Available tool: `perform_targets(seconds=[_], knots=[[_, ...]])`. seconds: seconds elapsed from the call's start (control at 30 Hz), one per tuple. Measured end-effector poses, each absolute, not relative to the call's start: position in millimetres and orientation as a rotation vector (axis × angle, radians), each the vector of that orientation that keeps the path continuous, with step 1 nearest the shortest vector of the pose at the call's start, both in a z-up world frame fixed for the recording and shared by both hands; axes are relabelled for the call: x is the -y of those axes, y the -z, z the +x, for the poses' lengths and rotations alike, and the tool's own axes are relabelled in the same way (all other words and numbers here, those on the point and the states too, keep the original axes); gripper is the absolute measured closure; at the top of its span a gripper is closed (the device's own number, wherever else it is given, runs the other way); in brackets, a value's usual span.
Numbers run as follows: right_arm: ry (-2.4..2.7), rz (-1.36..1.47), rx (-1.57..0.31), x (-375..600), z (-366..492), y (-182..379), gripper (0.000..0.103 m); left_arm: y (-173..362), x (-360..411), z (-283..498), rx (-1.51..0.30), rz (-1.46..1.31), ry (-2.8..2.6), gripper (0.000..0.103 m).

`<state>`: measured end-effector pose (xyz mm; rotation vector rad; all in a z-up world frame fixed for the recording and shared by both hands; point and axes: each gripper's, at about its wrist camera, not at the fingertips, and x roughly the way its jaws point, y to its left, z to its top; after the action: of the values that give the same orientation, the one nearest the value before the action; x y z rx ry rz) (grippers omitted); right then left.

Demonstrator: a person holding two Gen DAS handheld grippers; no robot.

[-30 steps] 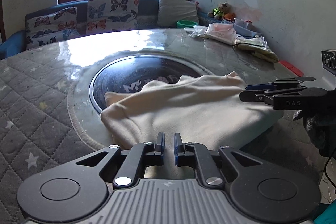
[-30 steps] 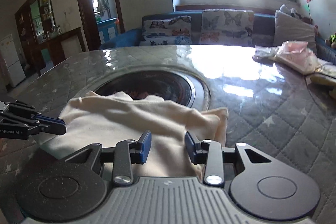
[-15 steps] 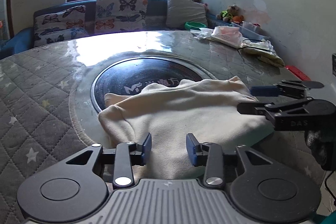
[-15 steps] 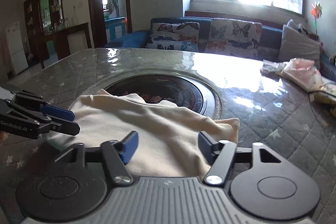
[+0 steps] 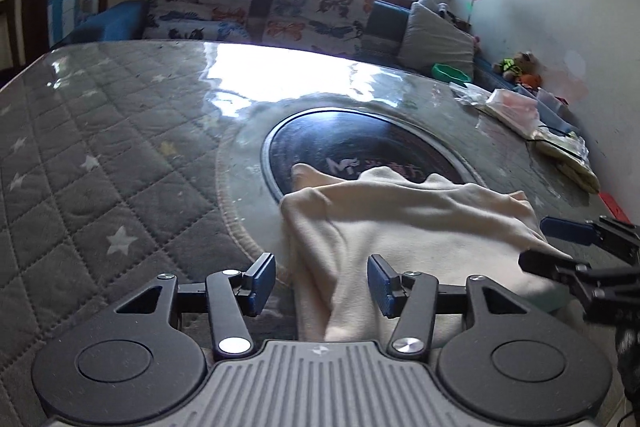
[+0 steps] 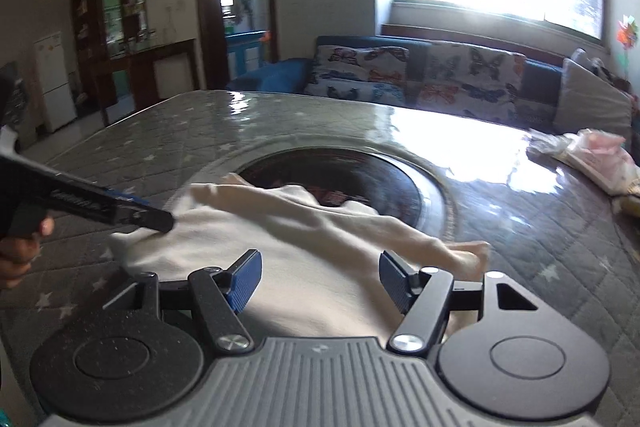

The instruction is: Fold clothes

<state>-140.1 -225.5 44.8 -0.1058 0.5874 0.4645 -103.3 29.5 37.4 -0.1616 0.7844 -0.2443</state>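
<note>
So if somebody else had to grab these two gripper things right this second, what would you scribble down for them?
Left gripper: open, holding nothing, over the near left edge of the cream garment.
Right gripper: open, holding nothing, over the garment's near right part.
Garment: lies in a loose, wrinkled bundle on the quilted grey table, its far edge lapping onto the dark round inset.
Done: it looks folded over at least once, though how many times is unclear.
Left: probably grip the near edge with both grippers, make the next fold, then smooth the wrinkles.
</note>
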Motion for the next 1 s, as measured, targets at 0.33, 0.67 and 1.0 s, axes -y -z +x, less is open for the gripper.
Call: perform_targets(seconds=[0.33, 0.67, 1.0], knots=[[-0.698, -0.259, -0.599, 159.7, -155.9, -42.3, 0.036, -42.5, -31.7, -104.7, -0.813, -0.141, 0.181, 0.023], [-0.8, -0.465, -0.55, 96.3, -171.0, -26.5, 0.04, -49.8, -43.4, -99.4, -0.826, -0.157, 0.154, 0.013], [-0.763, -0.566, -0.533, 78.7, -177.9, -16.1, 0.056, -52.9, -67.4, -89.4, -0.858, -0.303, 0.149, 0.008]])
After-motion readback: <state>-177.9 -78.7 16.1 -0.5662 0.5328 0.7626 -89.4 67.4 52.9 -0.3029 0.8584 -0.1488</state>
